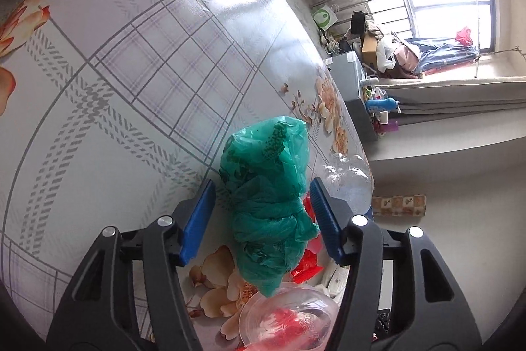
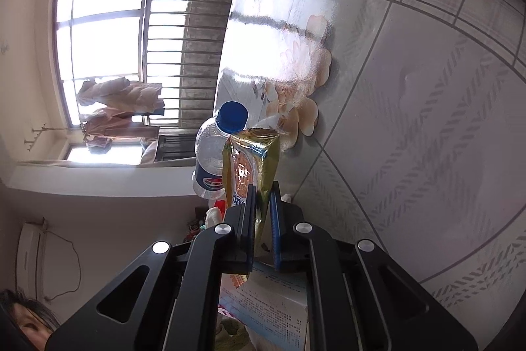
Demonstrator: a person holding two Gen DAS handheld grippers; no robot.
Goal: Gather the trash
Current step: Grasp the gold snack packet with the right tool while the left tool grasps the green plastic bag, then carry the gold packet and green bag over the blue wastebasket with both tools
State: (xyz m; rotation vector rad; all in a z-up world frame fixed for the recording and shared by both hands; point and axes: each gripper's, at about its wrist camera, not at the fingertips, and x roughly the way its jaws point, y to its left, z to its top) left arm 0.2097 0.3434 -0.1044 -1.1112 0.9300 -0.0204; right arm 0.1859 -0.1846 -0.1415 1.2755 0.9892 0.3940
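Up close, the left gripper (image 1: 263,219) stands with its blue pads wide apart around a crumpled green plastic bag (image 1: 268,206); neither pad visibly touches the bag, which rests on the patterned tablecloth (image 1: 131,61). Behind the bag, bits of red wrapper (image 1: 307,272) show only in part, and a clear plastic bottle (image 1: 348,183) is half covered by the right-hand pad. A clear plastic cup (image 1: 289,318) with something red inside sits at the bottom edge, cut off by the frame. On the other side, the right gripper (image 2: 263,213) is clamped tight on a gold snack wrapper (image 2: 251,160), whose lower end disappears between the fingers. Just beyond the wrapper, a water bottle (image 2: 213,153) with a blue cap lies at the table's edge, its lower part hidden behind the wrapper. Under the gripper, a printed box (image 2: 279,311) is mostly covered by the black arms, and its text is too small to read. Window glare washes out the tablecloth's far end.
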